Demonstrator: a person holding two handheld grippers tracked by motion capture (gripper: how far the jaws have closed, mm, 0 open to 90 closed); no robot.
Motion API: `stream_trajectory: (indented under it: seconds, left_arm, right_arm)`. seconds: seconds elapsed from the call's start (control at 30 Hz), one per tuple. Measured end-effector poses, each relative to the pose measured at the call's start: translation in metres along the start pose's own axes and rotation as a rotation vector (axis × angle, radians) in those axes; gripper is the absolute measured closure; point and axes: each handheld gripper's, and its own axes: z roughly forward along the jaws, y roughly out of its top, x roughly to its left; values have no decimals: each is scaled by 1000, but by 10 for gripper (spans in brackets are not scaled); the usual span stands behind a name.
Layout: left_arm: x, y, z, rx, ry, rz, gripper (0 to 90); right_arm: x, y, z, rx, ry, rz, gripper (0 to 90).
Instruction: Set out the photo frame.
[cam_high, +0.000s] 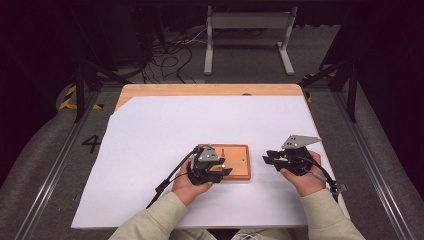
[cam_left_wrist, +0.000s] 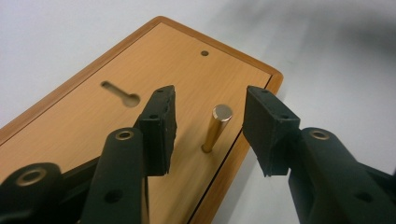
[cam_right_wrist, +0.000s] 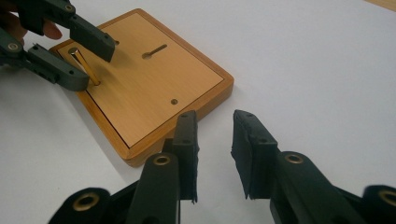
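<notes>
Left gripper (cam_left_wrist: 210, 128) poised around the pin (cam_left_wrist: 215, 128) on the board (cam_high: 235, 162).

Nearest, the left jaws stand wide to either side of the upright brass pin, pads clear of it; the pin sits in a hole near the board's edge. The right gripper (cam_right_wrist: 215, 154) waits just beside the board, jaws narrowly parted, empty. Judged step: grasping the pin; next, close squarely and lift straight.

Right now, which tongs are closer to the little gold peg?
Left. The left tongs straddle the gold peg, open, not touching. The right tongs wait beside the wooden board.
</notes>
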Motion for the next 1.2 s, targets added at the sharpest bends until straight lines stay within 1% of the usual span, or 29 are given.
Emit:
stream_trajectory:
  seconds: [0.1, 0.13, 0.2, 0.23, 0.27, 0.3, 0.33, 0.4, 0.47, 0.6, 0.63, 0.77, 0.83, 0.87, 0.9, 0.97, 1.03, 1.13, 1.2]
  left_arm:
    - [-1, 1, 5, 13, 2, 15, 575]
    - [-1, 1, 7, 22, 7, 21, 603]
    - [-2, 1, 9, 37, 2, 25, 698]
    - [-3, 1, 10, 43, 8, 34, 744]
    - [-4, 1, 10, 45, 22, 46, 777]
    - [-4, 1, 10, 48, 31, 49, 807]
    - [-3, 1, 10, 48, 27, 44, 822]
    - [-3, 1, 10, 46, 27, 46, 824]
    - [-5, 1, 10, 50, 38, 61, 825]
    - [-5, 0, 10, 48, 38, 70, 827]
    - [-6, 0, 10, 49, 47, 83, 828]
    - [-6, 0, 10, 46, 51, 95, 829]
    - [-8, -1, 10, 48, 70, 122, 830]
    - [-8, -1, 10, 48, 70, 122, 830]
    - [-9, -1, 10, 52, 86, 147, 830]
    - [-11, -1, 9, 55, 94, 167, 828]
    - [-12, -1, 9, 54, 98, 175, 827]
    - [-17, -3, 9, 50, 128, 226, 825]
    - [-20, -4, 8, 49, 137, 252, 821]
  right_arm:
    - [-1, -1, 0, 1, 1, 4, 711]
    - [-1, -1, 0, 4, 0, 4, 711]
    - [0, -1, 0, 4, 1, 4, 712]
    - [0, -1, 0, 3, 1, 3, 712]
    - [0, -1, 0, 1, 1, 2, 711]
    - [0, -1, 0, 2, 1, 1, 711]
    - [0, -1, 0, 3, 1, 1, 711]
    - [0, -1, 1, 5, 1, 2, 711]
    - [1, -1, 1, 6, 2, 1, 712]
    - [1, -1, 1, 4, 3, -3, 712]
    - [1, -1, 2, 7, 1, -3, 713]
    - [1, -1, 2, 10, 0, -2, 714]
    - [1, -1, 2, 12, 0, -4, 715]
    - [1, -1, 2, 12, 0, -4, 715]
    - [1, -1, 2, 12, 0, -5, 715]
    - [2, -1, 2, 12, 1, -6, 716]
    - [2, -1, 2, 13, -3, -10, 718]
    - [2, -1, 2, 12, -10, -13, 717]
    - [2, -1, 2, 11, -17, -12, 716]
